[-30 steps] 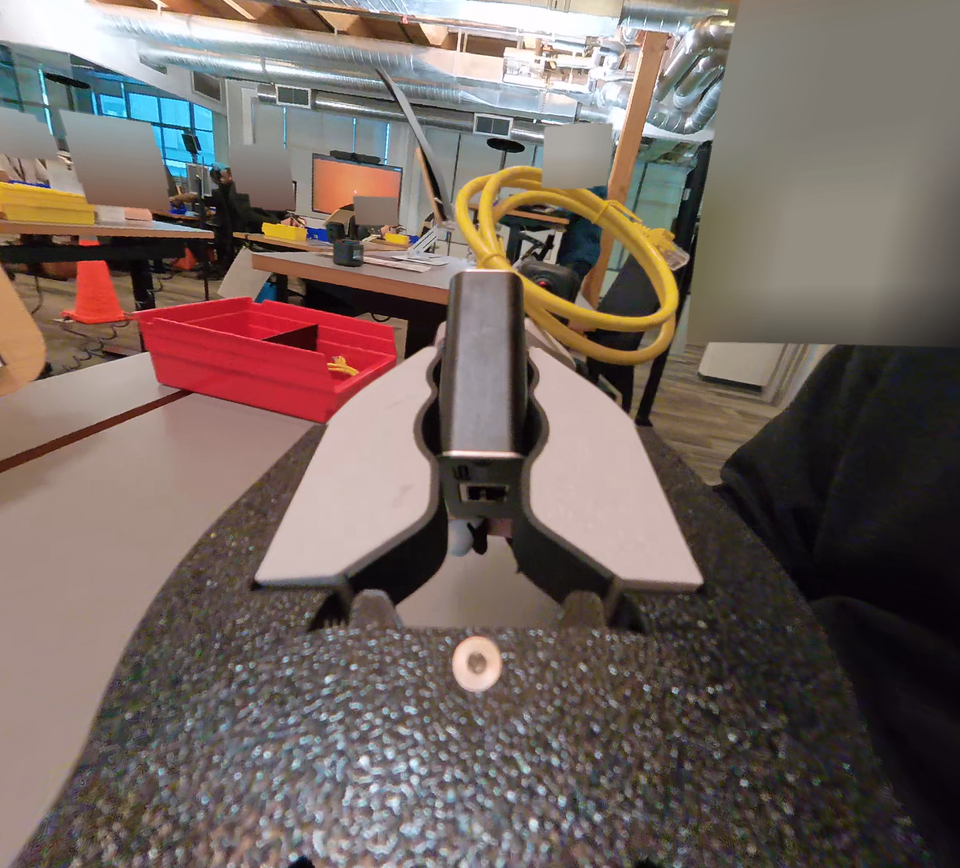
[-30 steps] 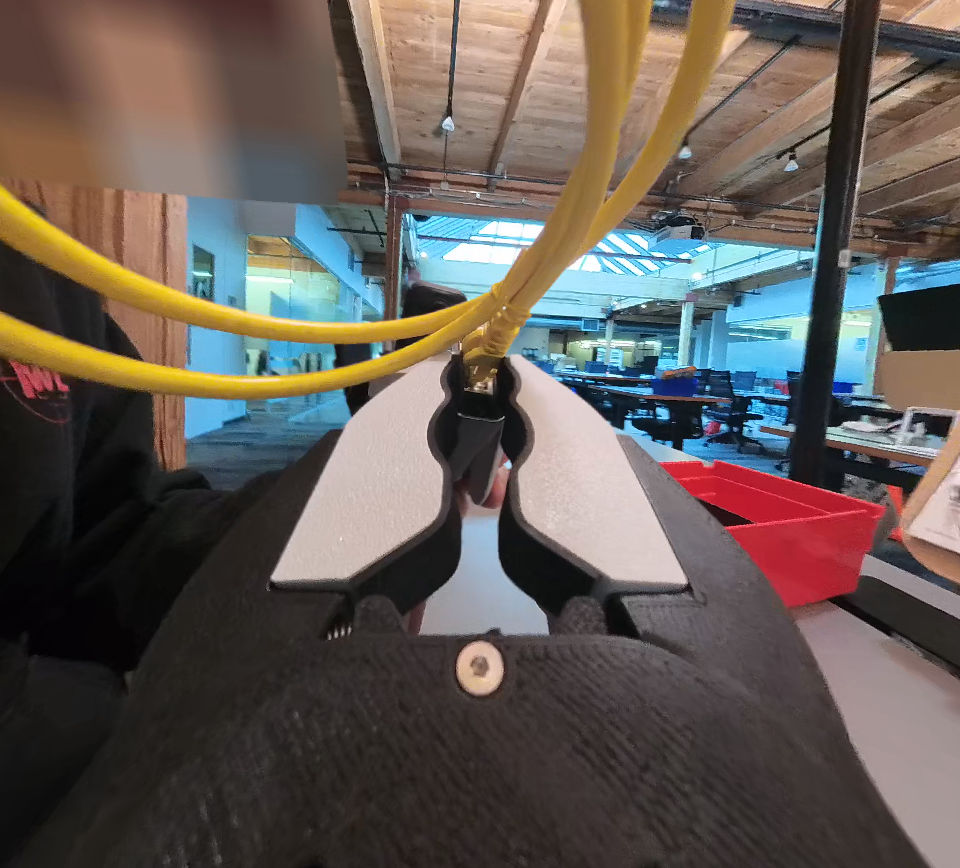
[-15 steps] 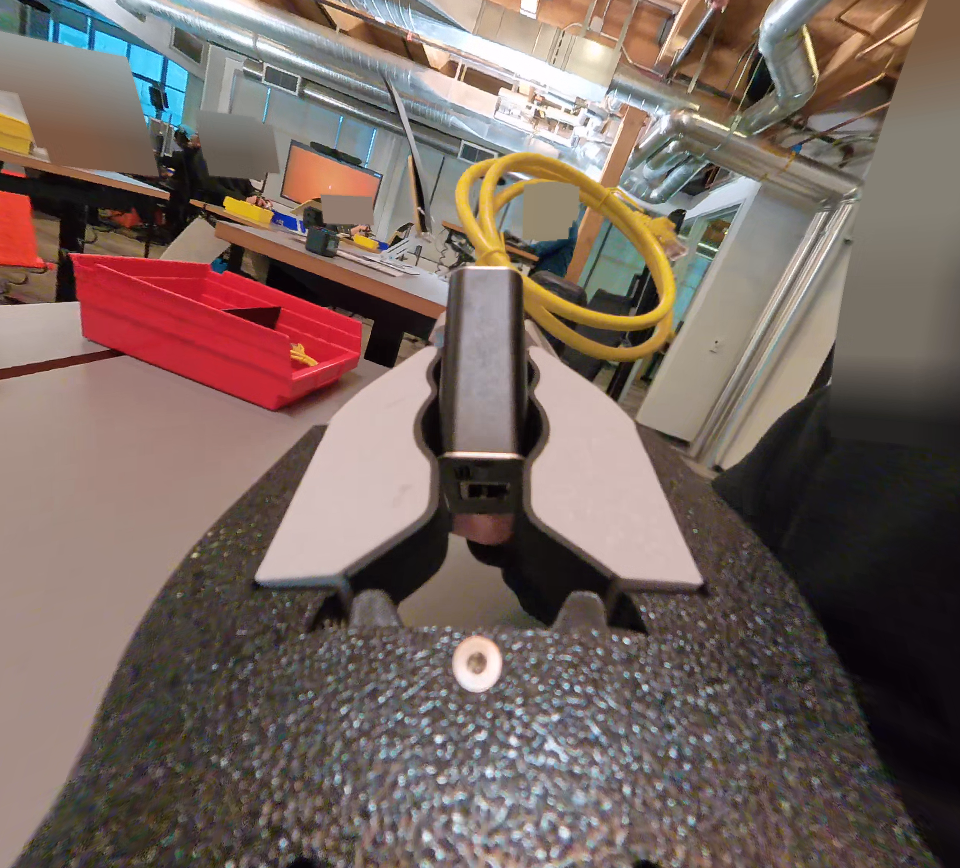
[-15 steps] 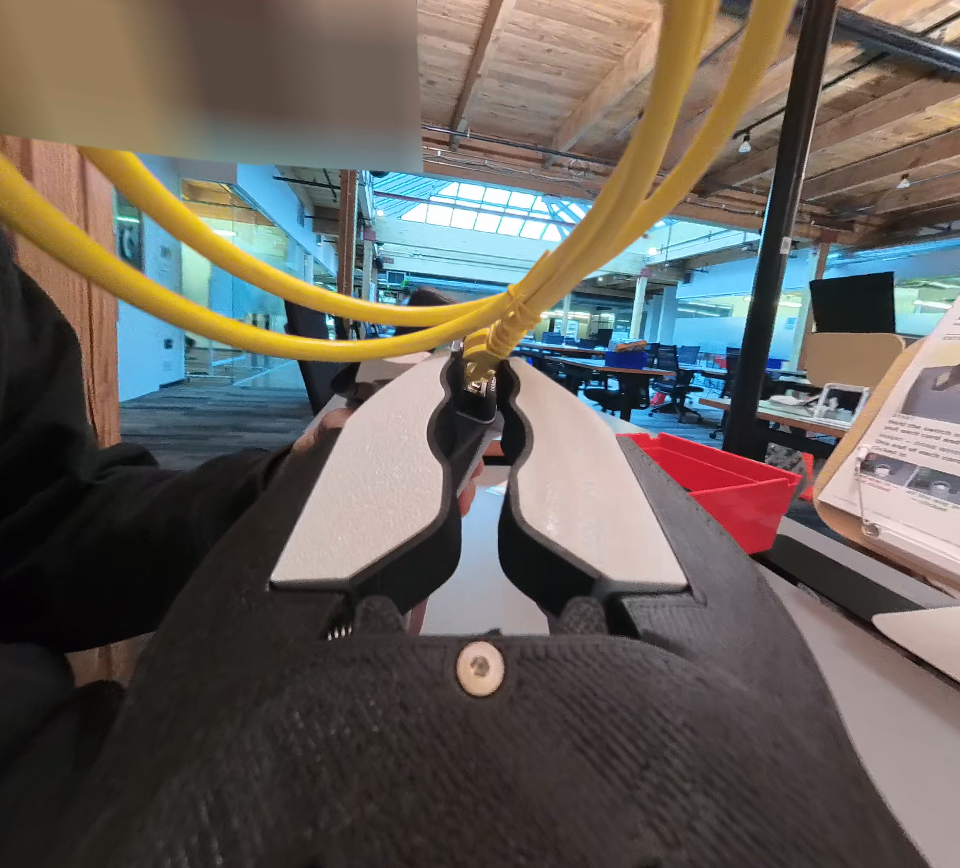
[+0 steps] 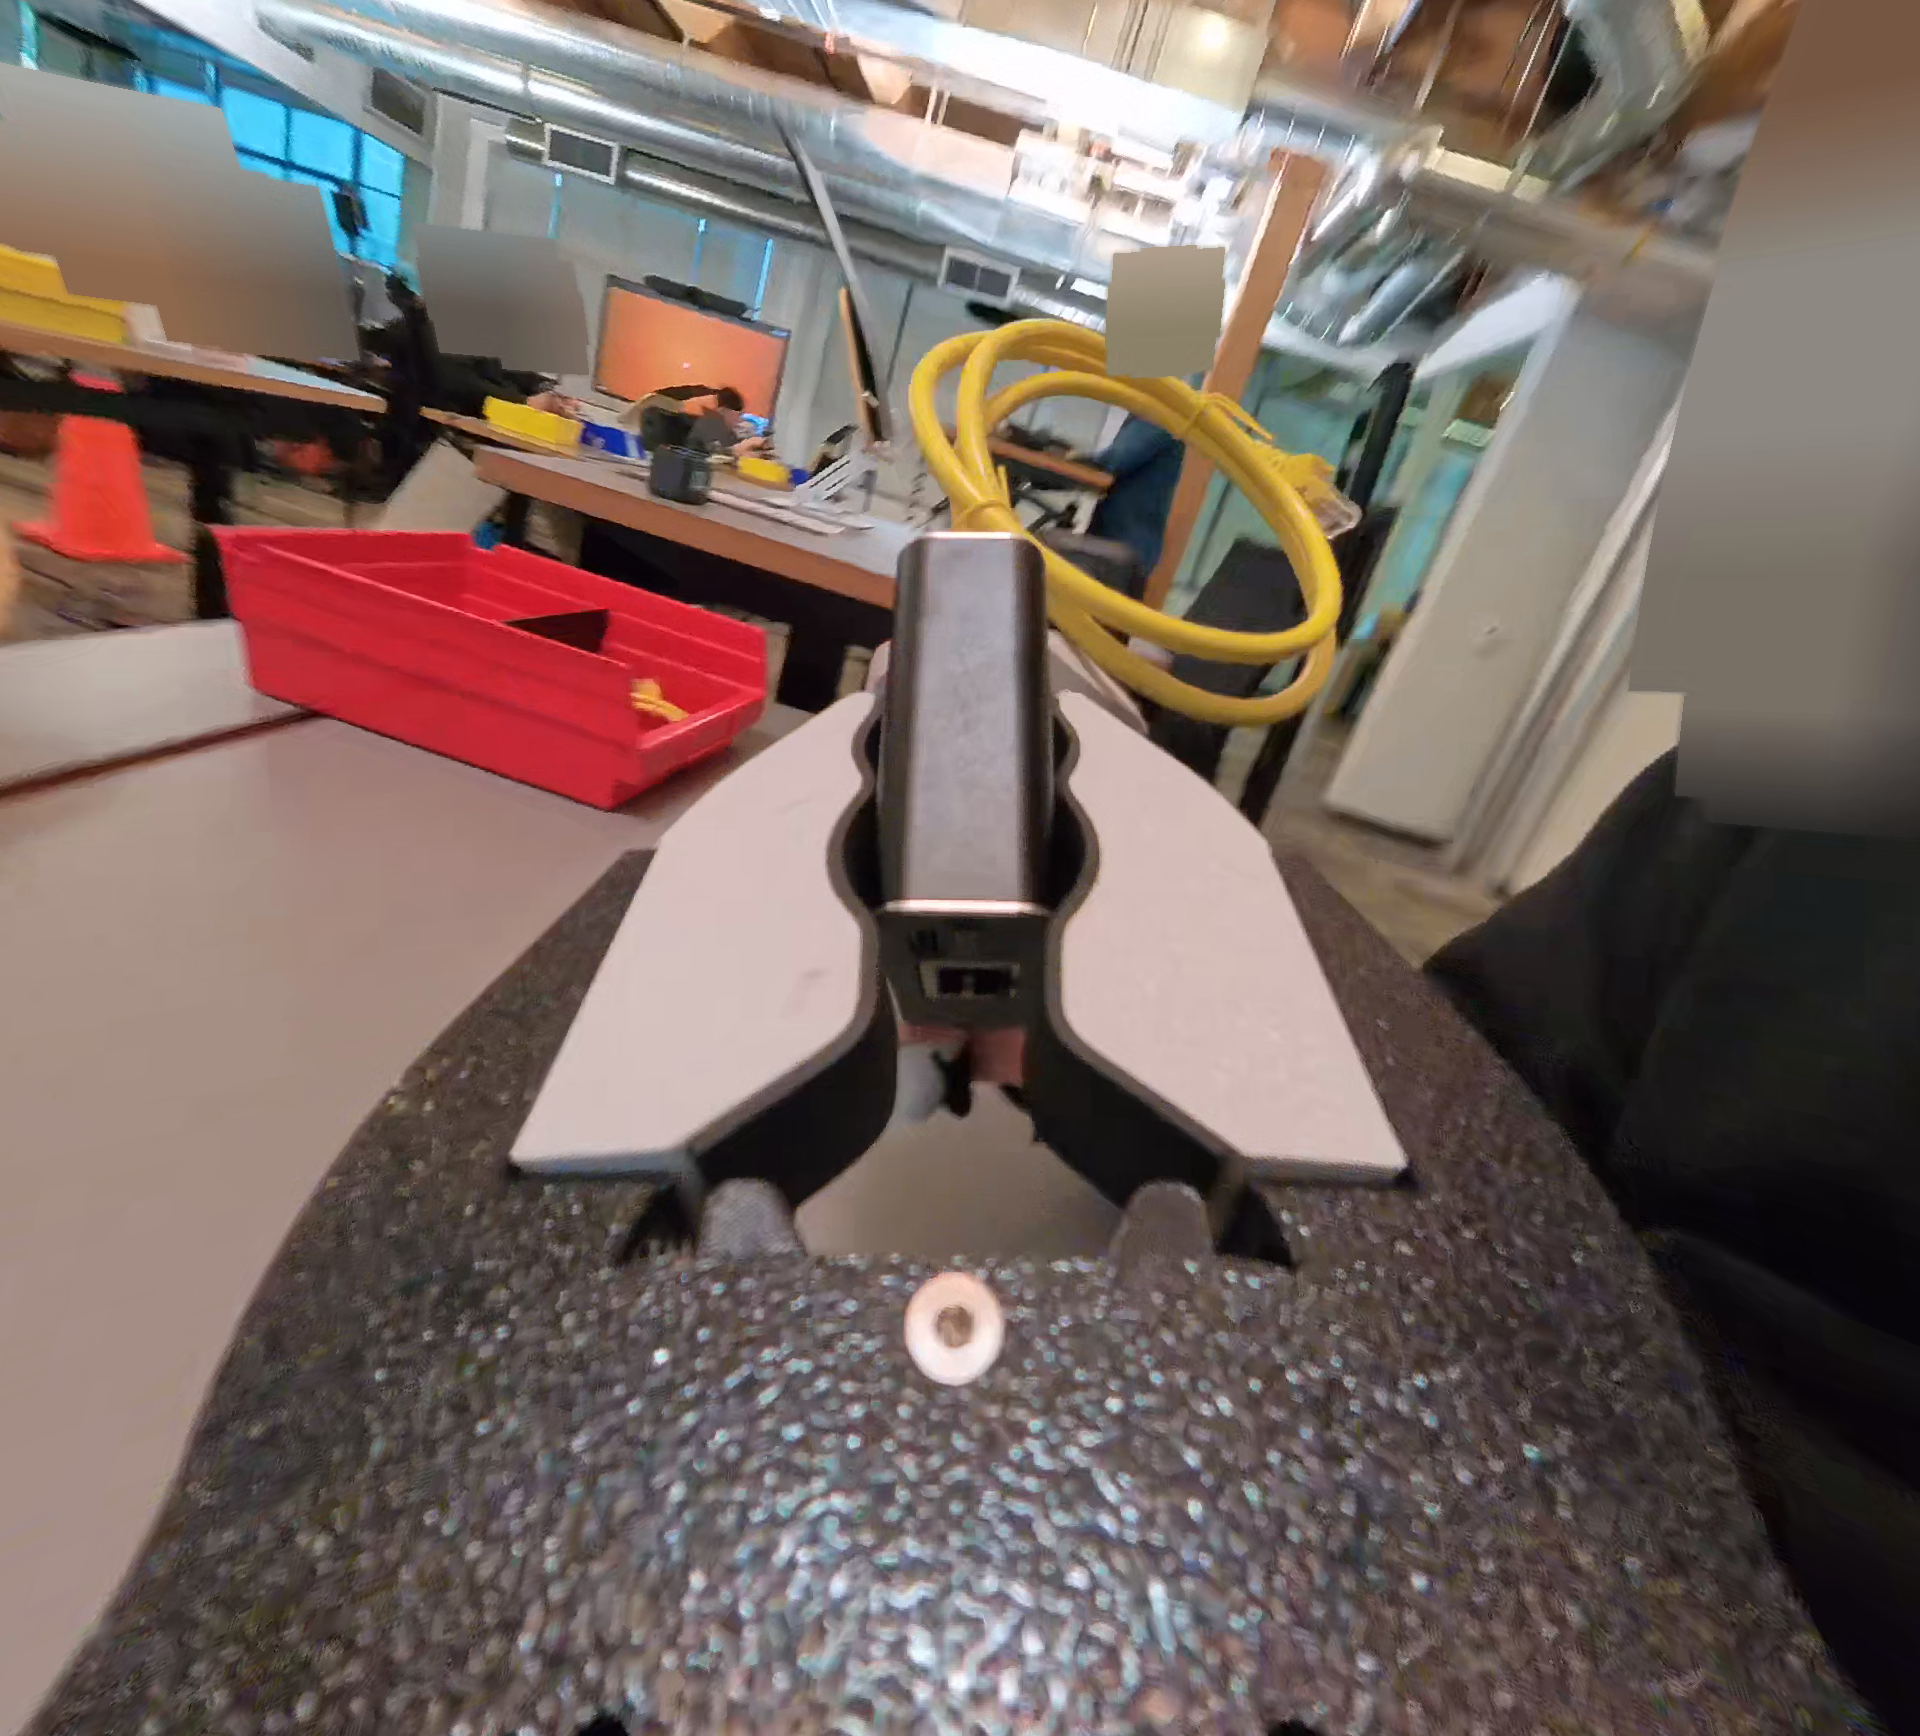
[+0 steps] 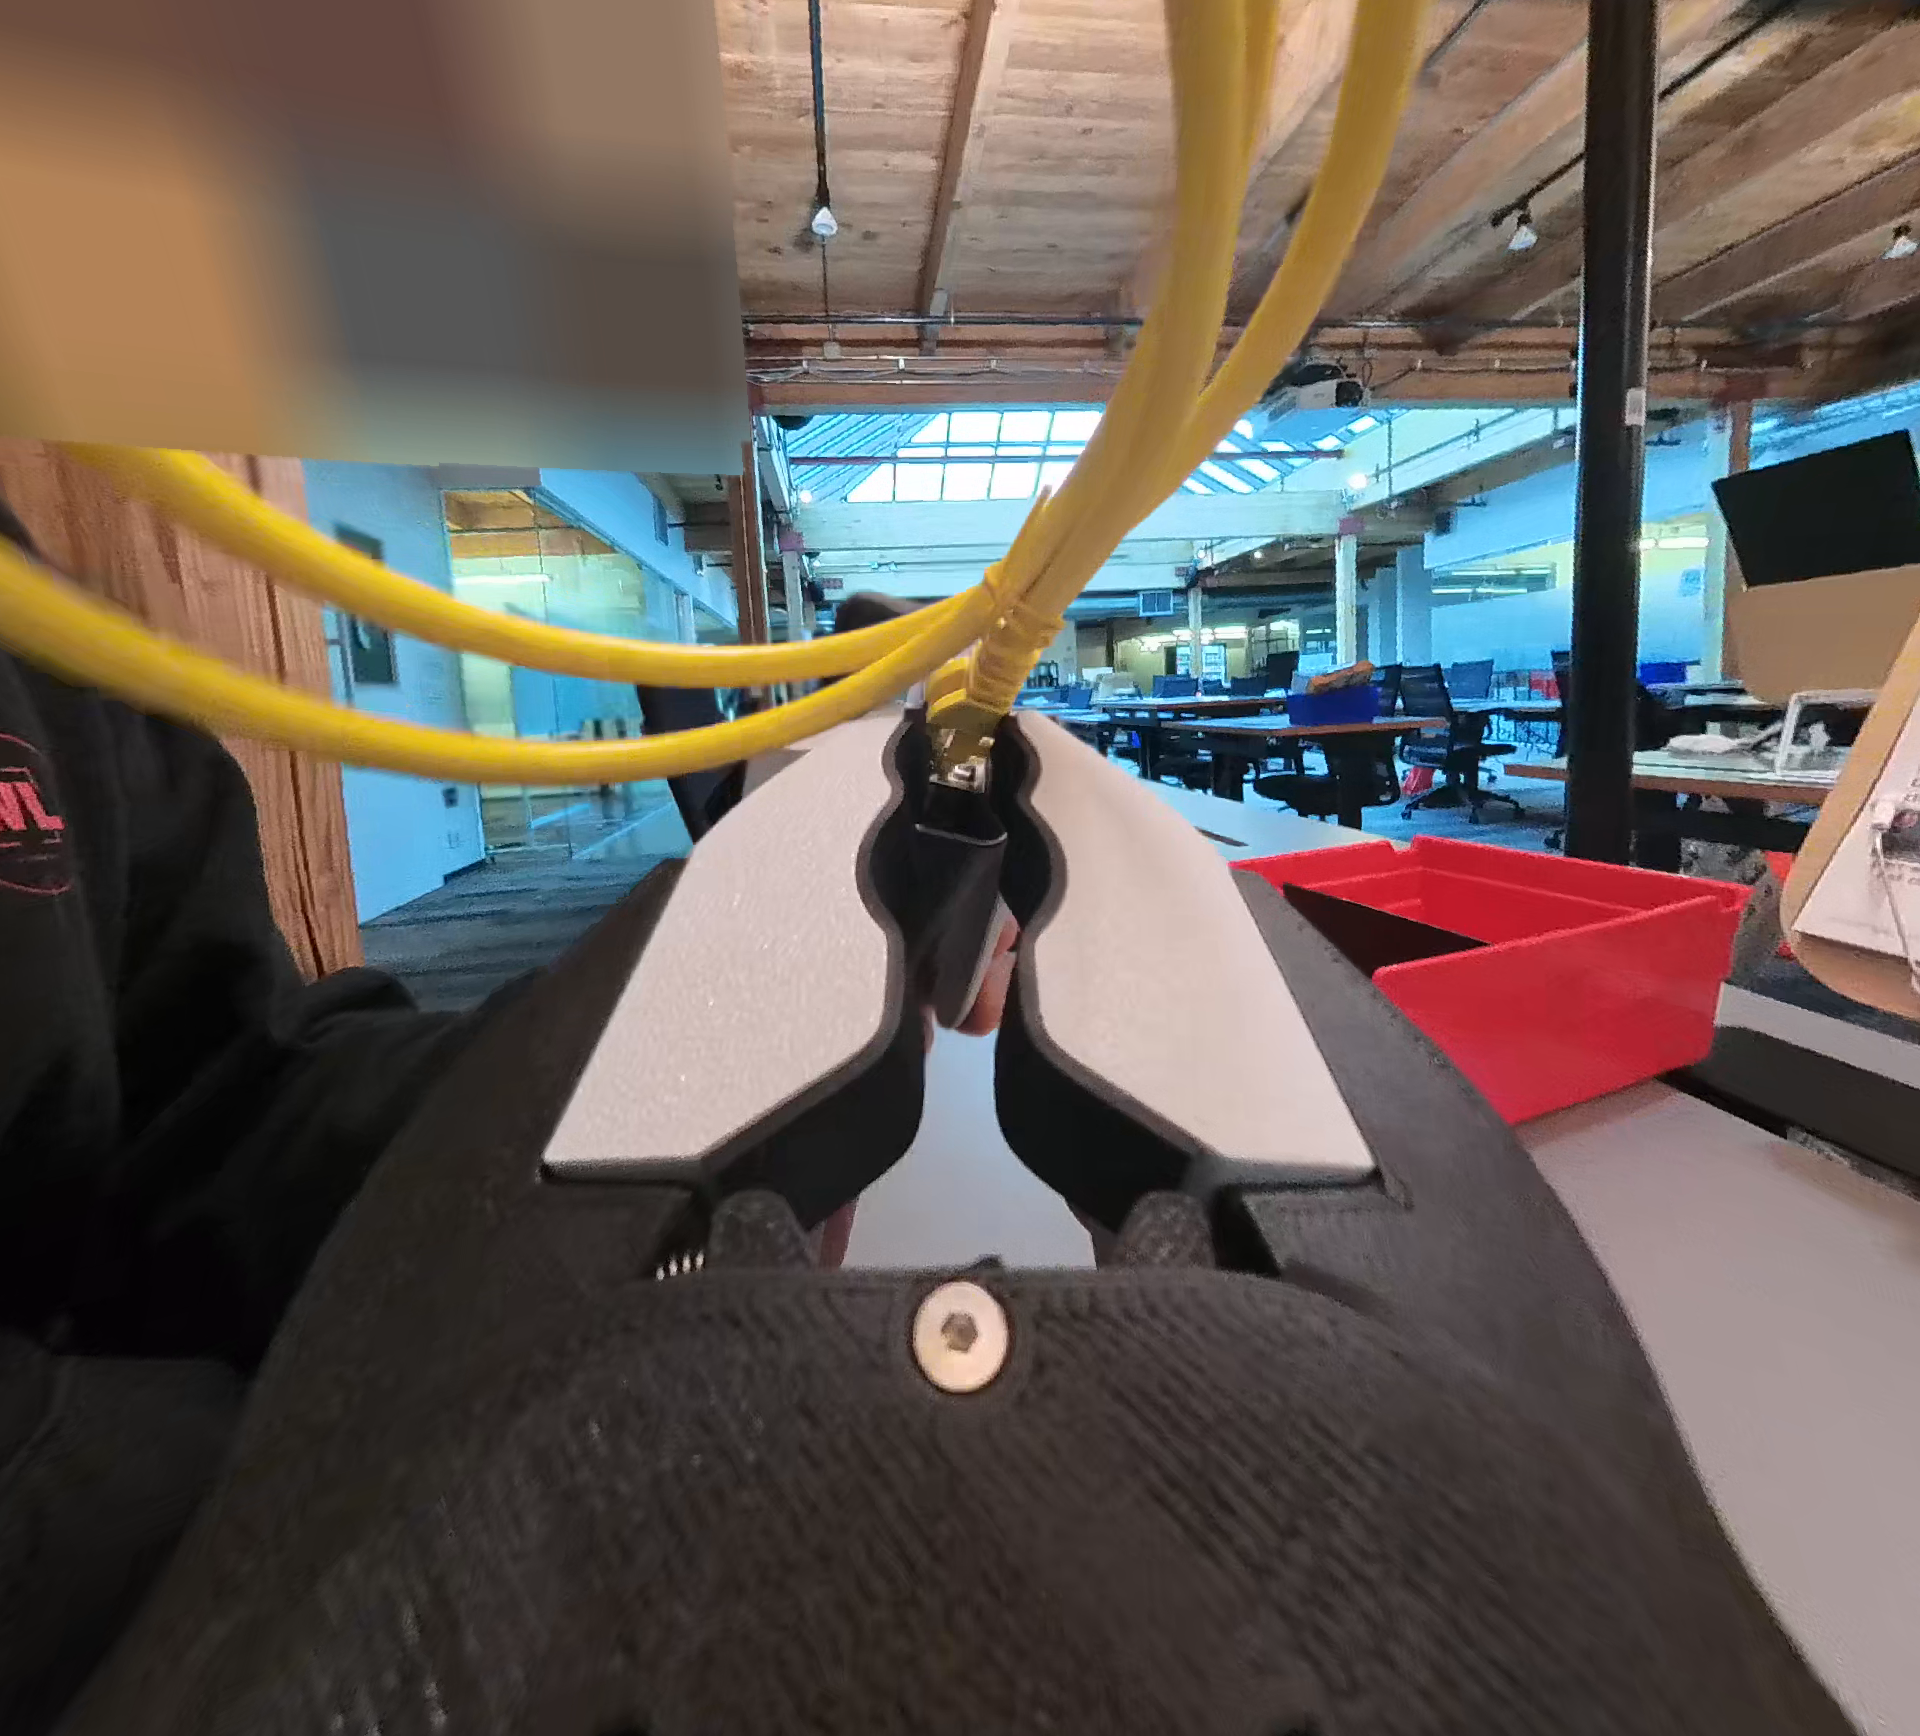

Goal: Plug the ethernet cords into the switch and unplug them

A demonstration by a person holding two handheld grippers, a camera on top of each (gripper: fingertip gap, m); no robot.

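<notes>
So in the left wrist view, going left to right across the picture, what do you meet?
Orange cone → red bin → black switch clamped in the left tool → coiled yellow ethernet cord → person's dark sleeve.

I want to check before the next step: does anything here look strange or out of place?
Only one thing: the yellow ethernet cord remains tied in a coil, held in the air beyond the switch, with one clear plug dangling free. Nothing looks damaged or spilled.
</notes>
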